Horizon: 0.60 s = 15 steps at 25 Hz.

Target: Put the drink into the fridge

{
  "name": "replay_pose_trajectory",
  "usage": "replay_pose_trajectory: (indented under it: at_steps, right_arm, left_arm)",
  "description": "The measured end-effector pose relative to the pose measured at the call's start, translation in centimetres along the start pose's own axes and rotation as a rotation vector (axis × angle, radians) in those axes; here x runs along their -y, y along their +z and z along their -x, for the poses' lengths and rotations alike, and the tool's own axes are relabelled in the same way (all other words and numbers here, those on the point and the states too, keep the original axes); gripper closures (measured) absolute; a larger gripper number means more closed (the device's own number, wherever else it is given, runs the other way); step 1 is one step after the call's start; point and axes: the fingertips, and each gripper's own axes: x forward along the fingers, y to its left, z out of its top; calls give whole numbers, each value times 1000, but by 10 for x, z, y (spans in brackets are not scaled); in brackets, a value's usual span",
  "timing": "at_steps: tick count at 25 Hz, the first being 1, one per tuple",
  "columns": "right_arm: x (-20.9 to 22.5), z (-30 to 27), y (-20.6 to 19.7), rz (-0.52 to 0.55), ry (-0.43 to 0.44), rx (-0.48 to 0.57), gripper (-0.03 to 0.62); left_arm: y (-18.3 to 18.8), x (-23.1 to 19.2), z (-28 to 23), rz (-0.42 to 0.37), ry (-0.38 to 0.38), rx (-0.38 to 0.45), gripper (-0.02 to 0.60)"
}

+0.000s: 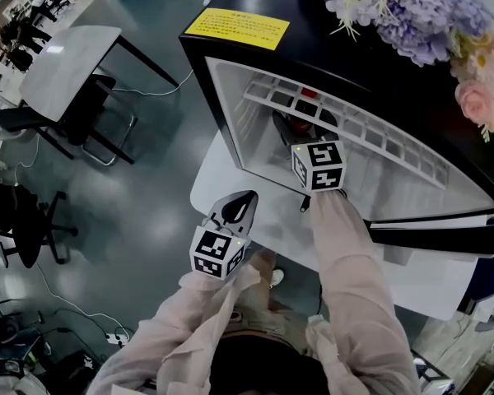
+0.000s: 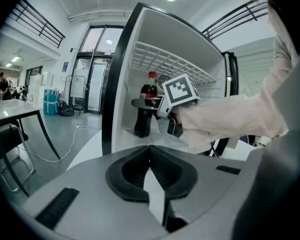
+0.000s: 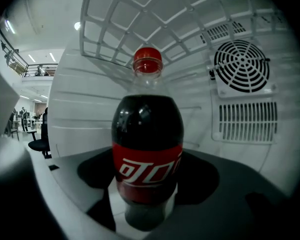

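Standing upright in the white-lined fridge [image 3: 80, 119], a red-capped dark plastic cola bottle [image 3: 148, 139] sits between the right tongs [image 3: 149, 173]. Tongs wide — seemingly unclamped.

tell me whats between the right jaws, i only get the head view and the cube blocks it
Observer: The bottle, with a dark drink and a red cap, stands between the jaws of the right gripper. I can't tell whether the pads press on it.
Operator: is it down on something or hanging
Observer: The left gripper view shows it upright, and its base looks to be resting on the fridge floor.
Operator: left gripper carrying anything
Observer: No. The left gripper has its jaws together with nothing between them.
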Motion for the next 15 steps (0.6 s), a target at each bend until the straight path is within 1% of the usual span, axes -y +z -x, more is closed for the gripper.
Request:
replay_pose_trajectory:
  at_steps: [5,11,15]
  right_arm:
    - [3,8,-4,-2,-11,-22,247]
    - [1,29,-6,24,0,-24,244]
    - [-2,48,-7,14,-10,-10,241]
  left_arm:
    - [3,1,5,-13,4,-2,571]
    - [3,7,12,-25,-1,-1,571]
    - [2,14,18,-56,-14,-7,571]
